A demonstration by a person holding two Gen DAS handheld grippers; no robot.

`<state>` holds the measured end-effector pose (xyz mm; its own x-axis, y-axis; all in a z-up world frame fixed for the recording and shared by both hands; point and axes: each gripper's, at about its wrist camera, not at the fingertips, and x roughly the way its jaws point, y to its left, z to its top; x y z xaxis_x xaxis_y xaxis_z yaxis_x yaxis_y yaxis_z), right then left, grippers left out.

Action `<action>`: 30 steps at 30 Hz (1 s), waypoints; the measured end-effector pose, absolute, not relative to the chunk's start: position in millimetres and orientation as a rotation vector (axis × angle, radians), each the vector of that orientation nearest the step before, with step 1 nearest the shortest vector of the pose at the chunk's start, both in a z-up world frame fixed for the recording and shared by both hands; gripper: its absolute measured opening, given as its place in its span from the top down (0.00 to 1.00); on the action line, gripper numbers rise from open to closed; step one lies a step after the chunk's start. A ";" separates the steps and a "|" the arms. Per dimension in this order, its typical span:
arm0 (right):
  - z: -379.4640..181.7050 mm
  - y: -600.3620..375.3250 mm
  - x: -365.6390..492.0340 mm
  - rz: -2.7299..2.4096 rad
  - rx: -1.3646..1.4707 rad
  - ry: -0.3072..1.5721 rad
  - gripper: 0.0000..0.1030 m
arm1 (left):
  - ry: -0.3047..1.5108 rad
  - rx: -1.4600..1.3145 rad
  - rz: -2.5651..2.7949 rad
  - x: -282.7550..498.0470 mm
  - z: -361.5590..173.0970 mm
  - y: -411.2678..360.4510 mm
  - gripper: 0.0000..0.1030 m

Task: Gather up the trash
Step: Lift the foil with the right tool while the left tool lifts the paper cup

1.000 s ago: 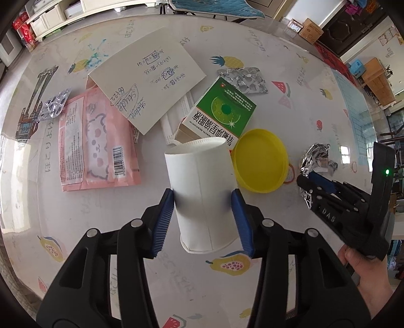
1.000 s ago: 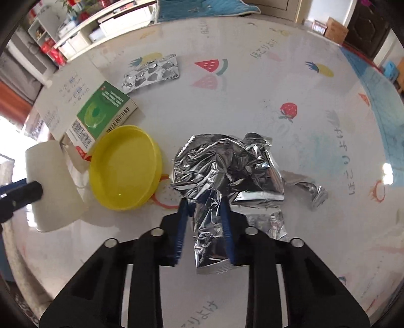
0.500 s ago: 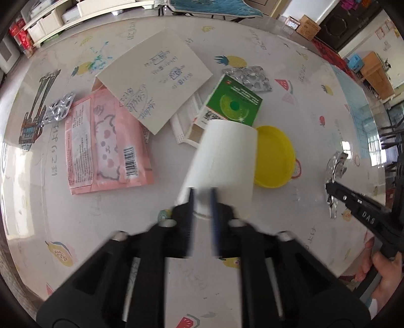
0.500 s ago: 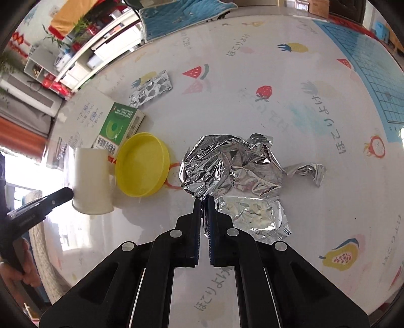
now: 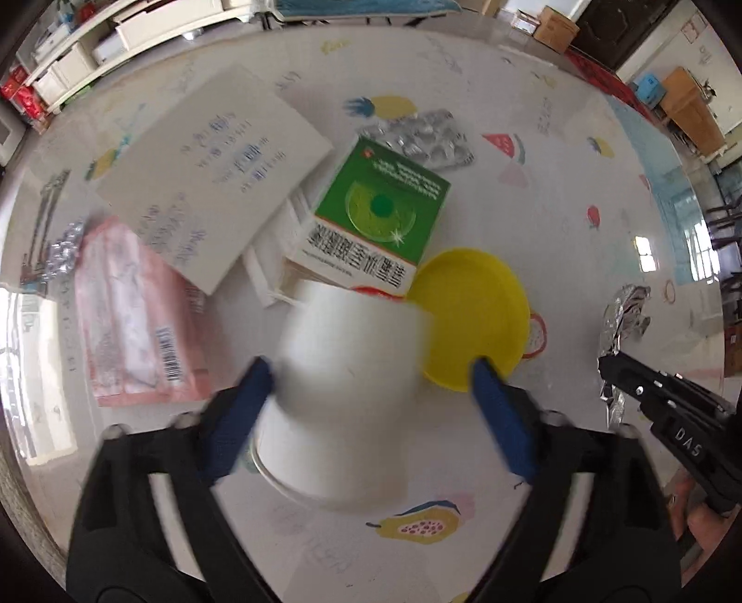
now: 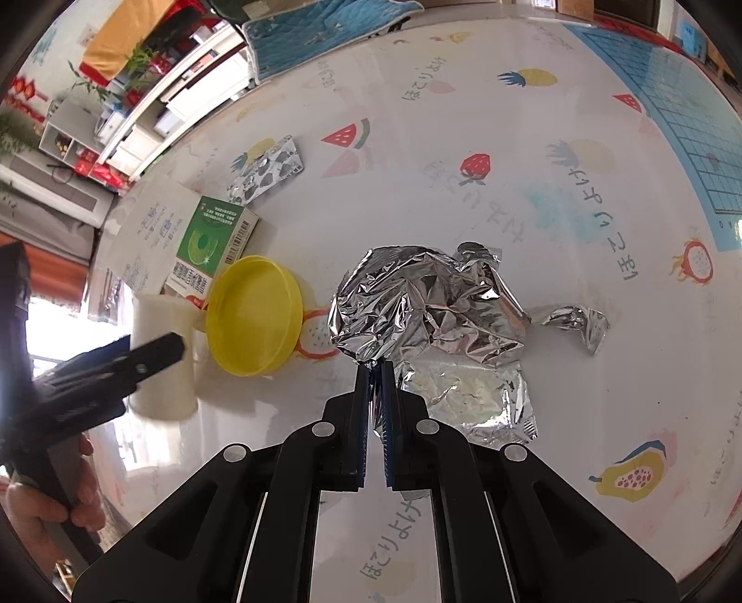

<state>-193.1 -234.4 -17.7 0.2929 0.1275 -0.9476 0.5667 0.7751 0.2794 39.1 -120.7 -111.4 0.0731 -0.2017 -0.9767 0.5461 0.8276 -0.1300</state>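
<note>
Two pickups under way on desk (image 6: 463, 93). Crumpled foil (image 6: 426, 306) pinched at near edge by right tool (image 6: 375, 371), nearly closed. White paper cup (image 5: 343, 394) between spread left tool (image 5: 371, 399), unclamped. Next: squeeze cup, lift both.

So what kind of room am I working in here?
Probably a home living or play room: a table with a child's fruit-print cover, white shelves with plants behind, and a blue quilted mat past the table's far edge.

Bright daylight glares off the glossy table (image 5: 579, 222); the left view is motion-blurred, with fisheye-bent edges.
</note>
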 end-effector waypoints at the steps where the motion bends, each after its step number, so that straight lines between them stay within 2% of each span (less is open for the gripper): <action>1: -18.3 -234.4 -193.0 -0.320 0.665 1.262 0.94 | 1.391 0.303 -0.578 38.2 -113.2 -120.2 0.34; 4: -18.7 -233.0 -194.5 -0.311 0.674 1.260 0.94 | 1.398 0.295 -0.587 35.3 -111.8 -114.4 0.43; 6: -17.1 -230.4 -197.2 -0.305 0.683 1.256 0.94 | 1.403 0.288 -0.578 33.5 -110.2 -107.4 0.45; 21: 32.3 -198.5 -257.5 -0.320 0.748 1.222 0.95 | 1.369 0.274 -0.722 -31.6 -35.1 -83.7 0.45; 30: 88.8 -151.8 -389.9 -0.484 0.860 1.109 0.95 | 1.369 0.398 -0.992 -147.3 -19.3 -91.6 0.45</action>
<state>-389.9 -151.8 88.8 0.3924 0.0706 -0.9171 0.7205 0.5962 0.3542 -147.3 -91.6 -19.3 -0.1041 -0.3530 -0.9298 0.7736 0.5589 -0.2987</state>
